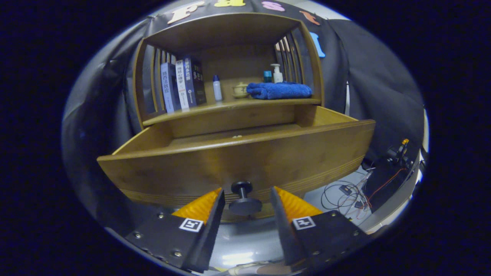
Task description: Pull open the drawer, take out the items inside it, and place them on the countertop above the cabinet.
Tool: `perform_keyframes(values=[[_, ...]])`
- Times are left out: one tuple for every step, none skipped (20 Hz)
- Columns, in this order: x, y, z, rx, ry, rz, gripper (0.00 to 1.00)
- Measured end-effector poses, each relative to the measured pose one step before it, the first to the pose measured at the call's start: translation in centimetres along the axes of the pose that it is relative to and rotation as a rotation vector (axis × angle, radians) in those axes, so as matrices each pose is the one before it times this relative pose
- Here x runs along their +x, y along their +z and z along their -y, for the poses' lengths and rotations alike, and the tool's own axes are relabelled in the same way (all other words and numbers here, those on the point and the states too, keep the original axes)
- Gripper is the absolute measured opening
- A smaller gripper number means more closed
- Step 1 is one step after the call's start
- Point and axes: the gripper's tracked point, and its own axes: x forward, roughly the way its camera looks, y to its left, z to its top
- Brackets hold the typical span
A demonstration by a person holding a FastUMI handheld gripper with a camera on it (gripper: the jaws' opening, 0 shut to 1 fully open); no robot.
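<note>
The gripper has its fingers spread wide with the drawer's dark round knob sitting between them, gaps on both sides, gripping nothing. The wooden drawer at 12 o'clock from the fingers stands pulled out from the cabinet. On the countertop above, further at 12 o'clock, lies a folded blue towel, with books at 11 o'clock and a small bottle between.

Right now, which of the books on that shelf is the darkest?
The rightmost book, nearest the small white bottle: its cover is almost black, while the two books to its left look lighter. The open jaws of the gripper flank the drawer knob.
</note>
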Motion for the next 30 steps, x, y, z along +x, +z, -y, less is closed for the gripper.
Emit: perform_keyframes(values=[[-0.555,0.774,-0.028,0.00081,0.00421,0.02591,0.74],[-0.472,1.109,0.029,-0.00373,-0.00209,0.03079,0.76],[-0.301,1.269,-0.042,-0.00379,-0.00248,0.03088,0.76],[-0.237,1.614,-0.099,-0.00477,-0.0017,0.03147,0.76],[-0.195,1.592,-0.239,-0.00934,-0.00002,0.02773,0.76],[0.124,1.697,-0.3,-0.00998,0.0016,0.02953,0.76],[0.323,1.768,-0.369,-0.00483,0.00425,0.02726,0.76],[0.588,1.576,-0.455,-0.00045,0.00575,0.01645,0.76],[0.664,1.219,-0.57,-0.00297,0.01009,0.01023,0.76],[0.719,0.873,-0.486,-0.00988,0.0078,0.00853,0.76],[0.787,0.816,-0.326,-0.01235,0.00574,0.00392,0.76],[0.75,0.446,-0.276,-0.0086,0.00444,-0.0071,0.76],[0.917,0.138,-0.359,-0.00175,0.004,-0.01566,0.76],[0.612,0.062,-0.126,-0.00015,-0.00186,-0.01644,0.76],[0.772,-0.161,0.067,0.00149,-0.01026,-0.02579,0.76],[0.7,-0.337,0.162,0.00405,-0.01229,-0.02911,0.76],[0.888,-0.61,0.031,0.00035,-0.00507,-0.03341,0.76],[0.698,-0.502,0.176,-0.00132,-0.00722,-0.03341,0.76],[0.802,-0.68,0.425,0.0002,-0.01708,-0.04273,0.76],[0.821,-0.749,0.439,-0.00039,-0.01105,-0.04146,0.76],[0.806,-0.649,0.399,0.00184,-0.01356,-0.0438,0.76],[0.871,-0.711,0.36,0.00148,-0.00941,-0.04366,0.76],[0.669,-0.72,0.016,0.0055,0.00334,-0.04433,0.76],[0.839,-0.505,-0.165,0.00363,0.00706,-0.03768,0.76],[0.917,-0.582,-0.242,0.00003,0.00569,-0.03724,0.76],[0.823,-0.624,0.068,-0.00375,-0.00692,-0.04185,0.76],[0.671,-0.892,0.138,-0.01341,-0.00385,-0.04984,0.76],[0.647,-0.756,0.029,-0.01225,-0.00146,-0.05041,0.76],[0.829,-0.832,-0.094,-0.01012,0.00213,-0.0432,0.76],[0.684,-0.604,-0.261,-0.00795,0.00043,-0.03475,0.76]])
